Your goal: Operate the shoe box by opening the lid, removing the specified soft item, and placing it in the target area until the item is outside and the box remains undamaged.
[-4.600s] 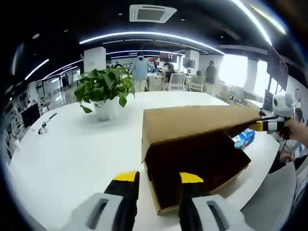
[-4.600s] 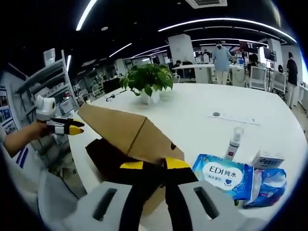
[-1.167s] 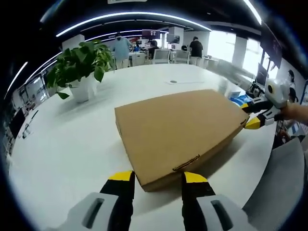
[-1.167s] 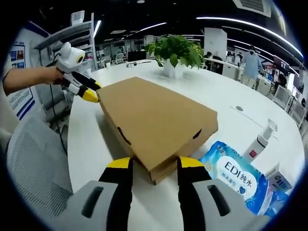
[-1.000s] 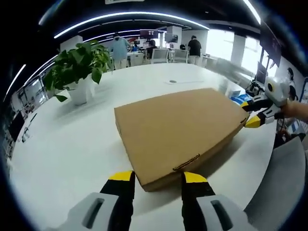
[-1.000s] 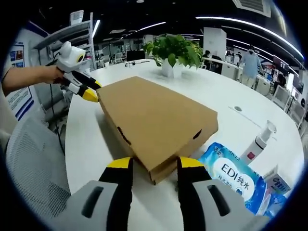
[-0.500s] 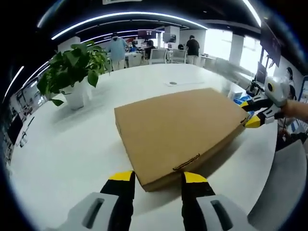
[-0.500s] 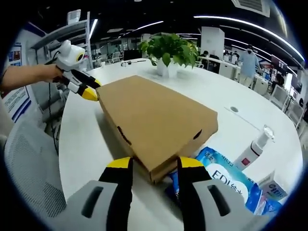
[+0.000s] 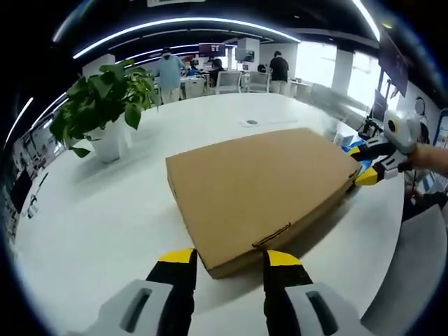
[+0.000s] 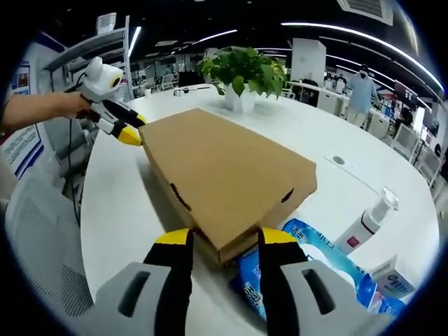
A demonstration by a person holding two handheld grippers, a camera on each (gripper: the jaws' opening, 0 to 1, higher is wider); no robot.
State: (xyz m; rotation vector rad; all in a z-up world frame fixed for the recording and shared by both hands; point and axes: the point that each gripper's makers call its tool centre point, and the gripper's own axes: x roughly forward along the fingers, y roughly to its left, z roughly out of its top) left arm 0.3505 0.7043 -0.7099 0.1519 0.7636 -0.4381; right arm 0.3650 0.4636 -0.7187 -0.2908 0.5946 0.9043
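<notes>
**Flat brown cardboard box, lid down, a gripper at each end**

The flat brown cardboard shoe box [image 9: 259,190] sits closed on the round white table [image 9: 105,210]. The left gripper [image 9: 225,257] has its yellow-tipped jaws spread at the box's near corner, gripping nothing. The right gripper [image 10: 219,238] is the same deal at the opposite corner, jaws apart around the edge, not pinching it. Just beside the box on that side, partly tucked under its corner, is a blue soft pack of wipes [image 10: 308,266], with a white pump bottle [image 10: 364,224] next to it. A leafy green potted plant [image 9: 101,112] stands beyond the box
</notes>
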